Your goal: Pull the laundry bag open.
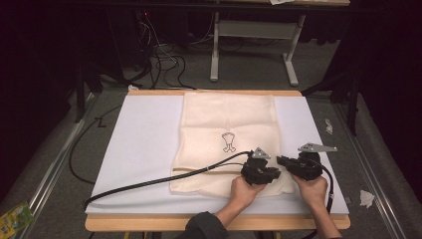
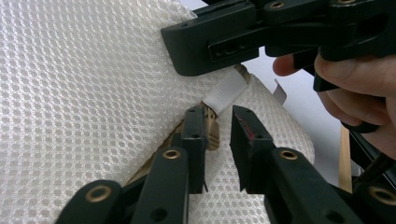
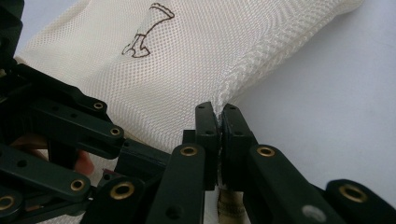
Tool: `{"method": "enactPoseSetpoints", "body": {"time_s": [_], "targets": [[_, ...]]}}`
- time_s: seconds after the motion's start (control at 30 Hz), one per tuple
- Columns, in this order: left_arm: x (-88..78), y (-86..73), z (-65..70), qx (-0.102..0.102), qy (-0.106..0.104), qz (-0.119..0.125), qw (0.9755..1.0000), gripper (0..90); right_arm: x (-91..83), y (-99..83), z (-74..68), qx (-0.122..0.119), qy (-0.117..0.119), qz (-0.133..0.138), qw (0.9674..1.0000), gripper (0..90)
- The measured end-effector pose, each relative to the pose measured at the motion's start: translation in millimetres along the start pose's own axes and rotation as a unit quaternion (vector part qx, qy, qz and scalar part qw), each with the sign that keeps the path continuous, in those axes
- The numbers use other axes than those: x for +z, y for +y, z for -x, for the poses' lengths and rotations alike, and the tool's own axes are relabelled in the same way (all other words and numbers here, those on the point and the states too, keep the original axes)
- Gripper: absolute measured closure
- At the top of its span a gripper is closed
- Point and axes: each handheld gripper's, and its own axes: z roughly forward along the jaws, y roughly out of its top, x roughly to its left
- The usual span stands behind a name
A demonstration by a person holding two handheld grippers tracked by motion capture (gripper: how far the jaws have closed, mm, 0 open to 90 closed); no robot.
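Note:
A cream mesh bag [image 1: 226, 119] with a small dark printed figure [image 1: 228, 142] lies flat on the white board [image 1: 144, 144]. Both grippers meet at its near right corner. My right gripper [image 3: 219, 109] is shut on the bag's woven edge seam [image 3: 243, 70], the fabric pinched between its pads. In the left gripper view, my left gripper [image 2: 217, 116] stands with a narrow gap between its jaws. A tan zipper piece [image 2: 212, 133] lies against one jaw, and a white fabric tab [image 2: 226, 88] runs up under the right gripper [image 2: 210, 44]. From above, the left gripper [image 1: 275, 174] points right, facing the right gripper [image 1: 281, 160].
The board rests on a wooden table [image 1: 149, 222]. A black cable [image 1: 149, 183] trails left from the left gripper across the bag and board. Paper scraps [image 1: 367, 198] lie on the floor at right. A desk frame [image 1: 293, 64] and floor cables [image 1: 164, 59] stand behind.

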Motion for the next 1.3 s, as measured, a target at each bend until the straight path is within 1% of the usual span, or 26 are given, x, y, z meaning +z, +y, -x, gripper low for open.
{"method": "enactPoseSetpoints", "body": {"time_s": [0.07,0.17,0.33,0.47,0.67,0.83,0.9,0.97,1.17,1.3], "targets": [[-0.3,-0.9,0.4,0.006,0.004,-0.002,1.0000,82.8,0.0,0.2,-0.1,-0.002,-0.001,0.000,1.0000,88.4],[-0.5,-1.9,-0.1,0.007,0.004,-0.002,1.0000,85.9,-0.6,0.2,0.3,-0.001,-0.001,-0.001,1.0000,88.4],[-1.5,-1.4,0.5,0.010,0.001,0.000,0.9999,86.2,-2.3,0.0,1.7,-0.002,-0.002,0.000,1.0000,88.4],[-2.8,-0.8,0.2,0.016,0.004,0.000,0.9999,86.3,-1.9,0.1,1.4,-0.003,-0.001,0.002,1.0000,88.4],[-3.4,-0.2,-0.1,0.016,0.003,-0.004,0.9999,86.7,-3.0,-0.8,3.7,-0.005,-0.003,-0.002,1.0000,88.3],[-4.0,0.6,-0.6,0.014,0.008,-0.009,0.9998,86.8,-2.6,-0.7,2.9,-0.002,-0.002,-0.003,1.0000,88.2],[-3.5,0.4,-0.9,0.013,0.009,-0.011,0.9998,86.8,-2.5,-0.9,3.3,-0.008,-0.002,-0.004,1.0000,88.2],[-3.2,0.2,-1.5,0.011,0.010,-0.013,0.9998,86.9,-2.8,-1.2,3.4,-0.008,-0.004,-0.008,0.9999,88.3],[-5.1,0.9,-1.2,0.011,0.014,-0.016,0.9997,87.0,-3.3,-1.6,3.3,-0.015,-0.007,-0.012,0.9998,88.4],[-5.6,0.5,-0.3,0.015,0.019,-0.017,0.9996,87.0,-3.8,-1.8,3.1,-0.013,-0.006,-0.010,0.9998,88.4]]}}
